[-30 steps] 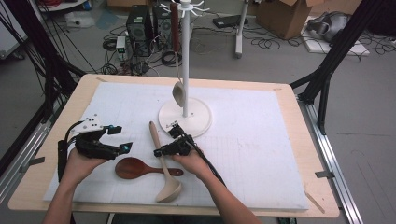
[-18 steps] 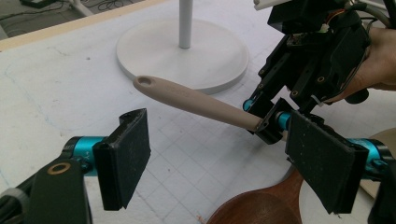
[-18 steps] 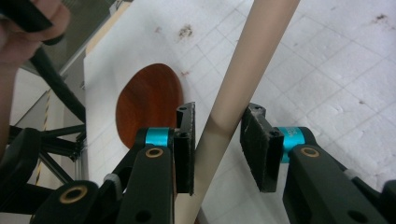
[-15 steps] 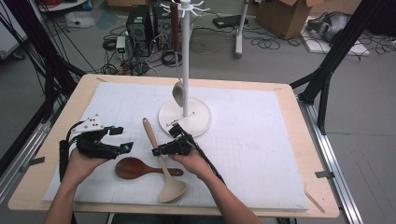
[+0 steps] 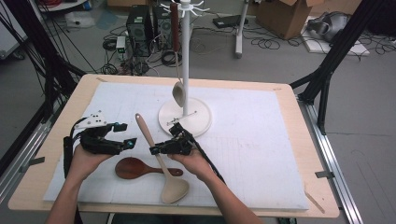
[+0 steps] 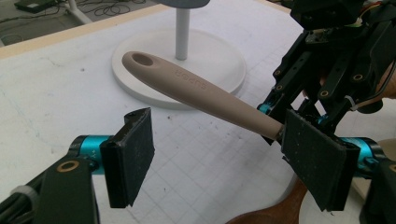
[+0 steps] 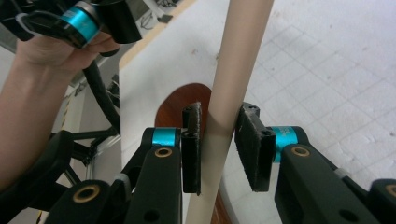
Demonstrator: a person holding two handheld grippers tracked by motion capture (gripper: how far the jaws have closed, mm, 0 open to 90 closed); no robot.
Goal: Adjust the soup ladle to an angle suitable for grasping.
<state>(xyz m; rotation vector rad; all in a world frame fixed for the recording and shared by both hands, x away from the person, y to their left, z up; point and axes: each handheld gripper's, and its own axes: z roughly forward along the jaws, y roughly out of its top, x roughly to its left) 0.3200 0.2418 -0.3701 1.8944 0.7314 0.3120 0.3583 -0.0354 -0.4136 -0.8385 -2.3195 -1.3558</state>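
Beige spoon [image 5: 159, 161] lies slanted on the white mat of the tabletop [image 5: 261, 154], its bowl toward the person and its handle crossing over the handle of a dark wooden spoon [image 5: 140, 169]; the high view gives this whole layout, with the white stand [image 5: 185, 119] beyond and a ladle [image 5: 178, 93] hanging on it. From above, the right claw [image 5: 156, 150] sits at the beige handle's middle, but whether its pads touch is too small to tell there. The right gripper view settles it: the handle [image 7: 229, 107] runs up between the two black pads, the left pad against it and the right one at its edge, the jaws having just been closing on it, with the dark spoon's bowl behind. The left claw [image 5: 129, 142] hovers just beside the handle's upper part in the high view, held in the left hand [image 5: 84, 161]. The left gripper view adds what neither other view has: its own jaws stand fairly wide with nothing between them, having just been narrowing, and the beige handle's far end, with a hanging hole [image 6: 142, 59] and raised lettering, is lifted off the mat.
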